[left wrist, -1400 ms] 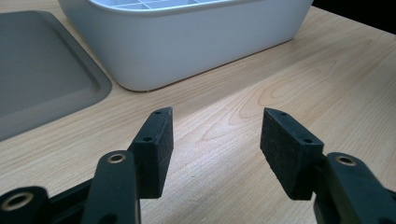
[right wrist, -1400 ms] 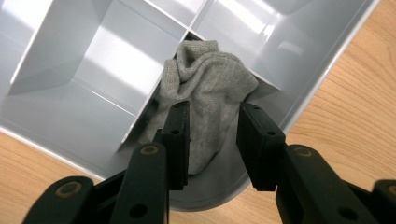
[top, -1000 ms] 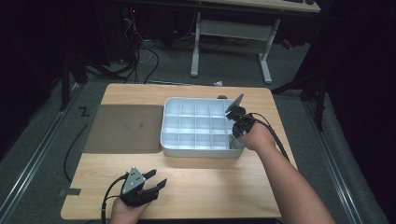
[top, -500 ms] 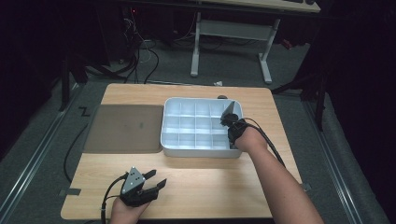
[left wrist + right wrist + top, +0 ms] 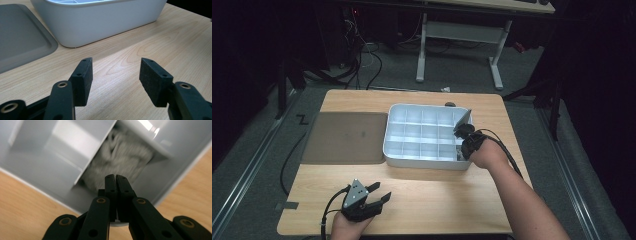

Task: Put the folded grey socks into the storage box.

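The right tongs [image 5: 458,131] hang over the near right corner of the white tray [image 5: 412,156], on the right side of the worktop [image 5: 437,200]. Their own camera shows the two black jaws pressed flat together with nothing pinched between them [image 5: 115,181]. Just past the jaw tips lies a pale grey crumpled bundle [image 5: 120,160], blurred, sitting in a corner compartment of the tray [image 5: 37,170] between a thin white divider and the outer wall; what it is made of I cannot tell. The tips are close to it but no contact shows. In the high view the same compartment holds a small dark-and-grey patch [image 5: 459,152] right beside the wrist, and a grey three-cornered plate stands tilted above the tongs.

The left tongs [image 5: 379,194] sit low at the near left edge of the worktop, well apart from the tray. Their jaws stand wide apart, gripping nothing [image 5: 115,75], with bare pale wood between the pads. Ahead of them in the left gripper view rises the rounded white wall of the tray [image 5: 100,22], and to one side lies the flat grey mat [image 5: 20,40].

The mat [image 5: 344,137] lies just beside the tray's left wall. The tray is split into rows of small compartments
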`<state>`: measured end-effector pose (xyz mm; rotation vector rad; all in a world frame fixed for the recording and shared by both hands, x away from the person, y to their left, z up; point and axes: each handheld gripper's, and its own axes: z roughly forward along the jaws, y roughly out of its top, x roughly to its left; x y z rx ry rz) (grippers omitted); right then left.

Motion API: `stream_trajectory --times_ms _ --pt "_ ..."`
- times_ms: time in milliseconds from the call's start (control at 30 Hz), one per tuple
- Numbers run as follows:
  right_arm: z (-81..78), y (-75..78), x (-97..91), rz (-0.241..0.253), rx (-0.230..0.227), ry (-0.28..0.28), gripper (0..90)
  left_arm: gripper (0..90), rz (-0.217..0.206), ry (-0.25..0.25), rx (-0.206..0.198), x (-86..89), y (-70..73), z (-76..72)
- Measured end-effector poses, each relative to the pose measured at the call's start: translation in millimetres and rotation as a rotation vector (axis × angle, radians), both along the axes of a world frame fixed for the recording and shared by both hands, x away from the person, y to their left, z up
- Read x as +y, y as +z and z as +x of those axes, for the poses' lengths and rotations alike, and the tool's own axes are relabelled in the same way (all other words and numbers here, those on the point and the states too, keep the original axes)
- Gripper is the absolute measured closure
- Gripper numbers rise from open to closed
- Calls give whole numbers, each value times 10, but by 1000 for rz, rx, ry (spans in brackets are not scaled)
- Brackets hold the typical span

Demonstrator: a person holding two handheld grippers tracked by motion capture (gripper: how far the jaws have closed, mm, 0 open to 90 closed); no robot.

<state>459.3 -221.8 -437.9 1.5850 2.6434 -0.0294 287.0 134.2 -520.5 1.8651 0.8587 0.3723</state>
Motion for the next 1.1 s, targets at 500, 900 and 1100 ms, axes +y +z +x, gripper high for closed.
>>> stream_trajectory --times_ms 500,900,1100 --pt "-6 -121 -59 21 -2 -6 836 451 4 5 5 1 -7 -3" --pt "5 143 -152 67 -104 -40 755 451 9 2 7 -6 -15 -4" --pt "-19 173 -155 82 -123 -24 749 452 10 1 8 -6 -16 -3"
